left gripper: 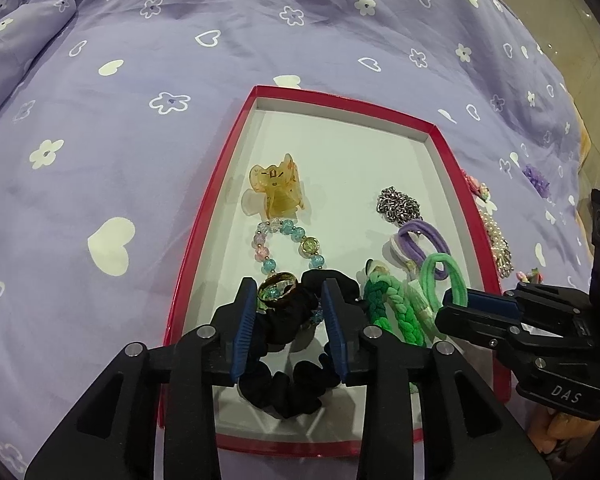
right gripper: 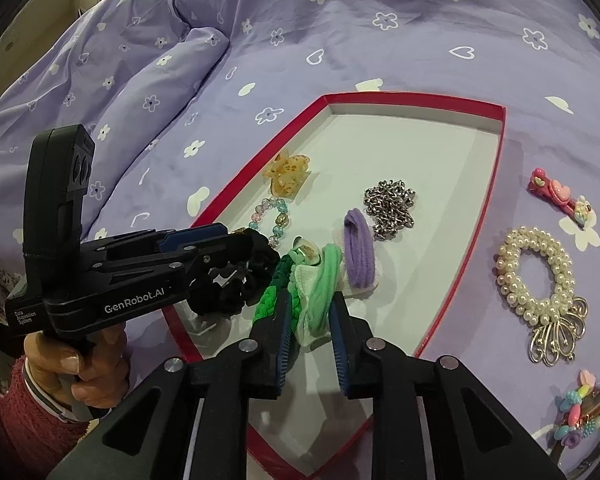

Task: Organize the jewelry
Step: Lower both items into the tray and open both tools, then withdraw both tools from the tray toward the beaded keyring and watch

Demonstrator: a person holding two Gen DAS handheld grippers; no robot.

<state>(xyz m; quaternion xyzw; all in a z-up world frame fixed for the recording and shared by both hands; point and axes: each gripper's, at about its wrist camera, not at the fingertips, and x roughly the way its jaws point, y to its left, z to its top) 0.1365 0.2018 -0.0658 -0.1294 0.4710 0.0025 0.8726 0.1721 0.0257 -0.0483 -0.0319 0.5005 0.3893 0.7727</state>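
A red-rimmed tray point(left gripper: 204, 216) point(right gripper: 496, 184) lies on the bed. It holds an amber hair claw point(left gripper: 276, 190) point(right gripper: 286, 174), a beaded bracelet point(left gripper: 288, 246), a silver chain point(left gripper: 398, 204) point(right gripper: 390, 202), purple hair ties point(left gripper: 418, 242) point(right gripper: 358, 254), green ties point(left gripper: 396, 308) point(right gripper: 320, 292) and a black scrunchie point(left gripper: 288, 384). My left gripper point(left gripper: 290, 296) is open around the scrunchie top, where a gold ring point(left gripper: 278, 290) rests. My right gripper point(right gripper: 312, 310) is open astride the light green tie. Outside the tray lie a pearl bracelet point(right gripper: 536, 268) and a pink clip point(right gripper: 560, 196).
The purple flowered bedsheet point(left gripper: 140, 80) surrounds the tray, with a folded ridge point(right gripper: 120, 80) at the left. A colourful beaded piece point(right gripper: 584, 412) lies at the right edge. The right gripper's body point(left gripper: 540, 340) sits beside the tray's right side.
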